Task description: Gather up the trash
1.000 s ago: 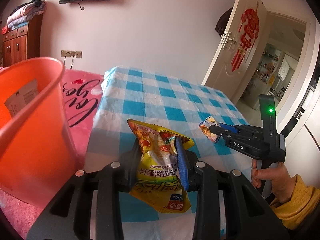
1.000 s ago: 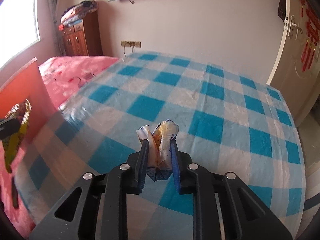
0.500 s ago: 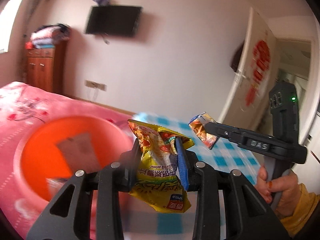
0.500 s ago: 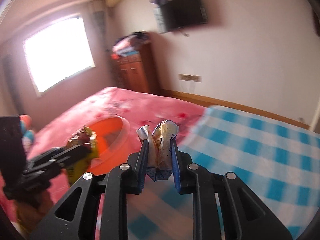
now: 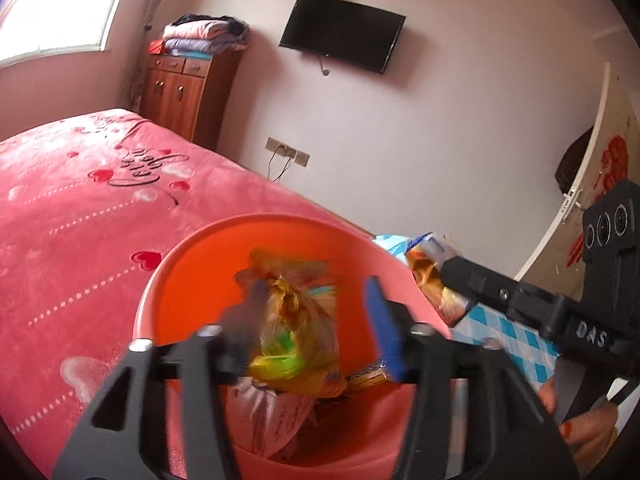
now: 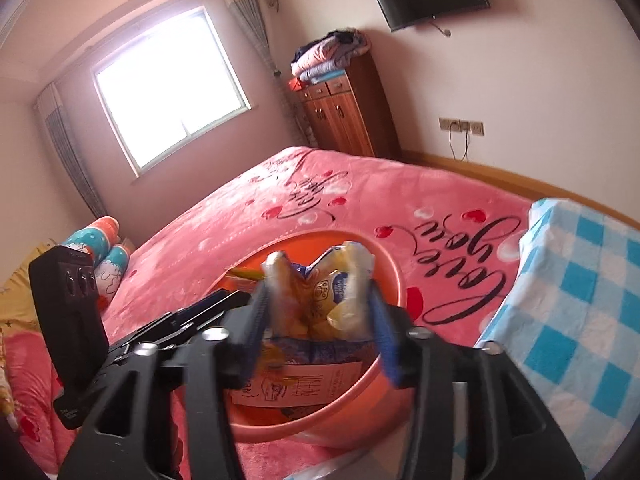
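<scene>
Bed (image 6: 400, 200) under a pink plush blanket with red hearts and black script. On it: round orange plastic basin (image 6: 394, 276) (wrappers inside). Beside the basin, at the bed's edge: table under a blue-and-white checked plastic cloth (image 6: 580, 280). Beyond the basin: teal-and-orange patterned pillows (image 6: 96, 244).

Right hand-held gripper (image 6: 320, 316) just opening, crumpled snack wrapper (image 6: 320, 296) between its jaws, above orange bucket (image 6: 394, 276), pink bedspread (image 6: 360, 200) behind.

Yellow wrapper (image 5: 294, 332) blurred over orange bucket (image 5: 168, 264).
</scene>
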Motion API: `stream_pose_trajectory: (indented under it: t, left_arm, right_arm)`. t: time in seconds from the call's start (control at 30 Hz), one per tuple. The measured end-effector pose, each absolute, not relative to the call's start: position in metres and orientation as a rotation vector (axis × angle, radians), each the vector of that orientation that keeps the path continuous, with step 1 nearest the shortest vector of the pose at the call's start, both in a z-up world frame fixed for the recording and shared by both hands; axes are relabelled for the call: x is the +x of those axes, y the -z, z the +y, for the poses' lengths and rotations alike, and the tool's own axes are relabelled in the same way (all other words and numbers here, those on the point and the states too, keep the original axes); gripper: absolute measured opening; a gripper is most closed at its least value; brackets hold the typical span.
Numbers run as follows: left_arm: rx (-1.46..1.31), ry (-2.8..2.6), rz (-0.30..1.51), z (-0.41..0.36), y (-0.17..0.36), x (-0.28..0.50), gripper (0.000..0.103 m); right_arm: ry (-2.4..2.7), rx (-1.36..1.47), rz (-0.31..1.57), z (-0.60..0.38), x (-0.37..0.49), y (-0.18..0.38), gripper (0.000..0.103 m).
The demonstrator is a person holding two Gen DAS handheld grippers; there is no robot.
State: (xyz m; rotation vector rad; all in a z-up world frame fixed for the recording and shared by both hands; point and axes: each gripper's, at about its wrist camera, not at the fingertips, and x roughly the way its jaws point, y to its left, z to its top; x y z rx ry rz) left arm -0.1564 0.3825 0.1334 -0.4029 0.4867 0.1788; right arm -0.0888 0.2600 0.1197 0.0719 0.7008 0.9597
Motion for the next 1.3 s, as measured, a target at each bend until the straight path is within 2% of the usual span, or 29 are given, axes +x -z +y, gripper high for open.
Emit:
stream_pose_trajectory:
  t: [0.03,0.17,0.47,0.73,0.87,1.3]
  left_arm:
    - [-0.402,-0.193,0.484,0.382,-0.133,-0.156,0.073]
    - [-0.398,-0.204,0.480,0.381,-0.132,-0.157,0.083]
    - [-0.418,-0.215,0.477,0.380,-0.128,-0.162,0.086]
    - [-0.380,-0.214,0.461,0.367,-0.133,-0.167,0.095]
    - [-0.329,-0.214,0.471,0.348,-0.136,-0.163,0.099]
    - [-0.266,-0.093,0.449,0.277,-0.145,-0.151,0.099]
  right_arm:
    - [-0.952,0.089,0.712,0.259,-0.086,-0.116,0.066]
    - [-0.939,0.149,0.708,0.238,-0.085,-0.109,0.077]
    - [-0.999,0.224,0.681,0.227,-0.087,-0.113,0.077]
    - [-0.830,0.221,0.662,0.183,-0.090,-0.100,0.094]
    - [-0.717,0.189,0.671,0.155,-0.093,-0.085,0.094]
    - [-0.466,0.082,0.607,0.076,-0.116,-0.059,0.094]
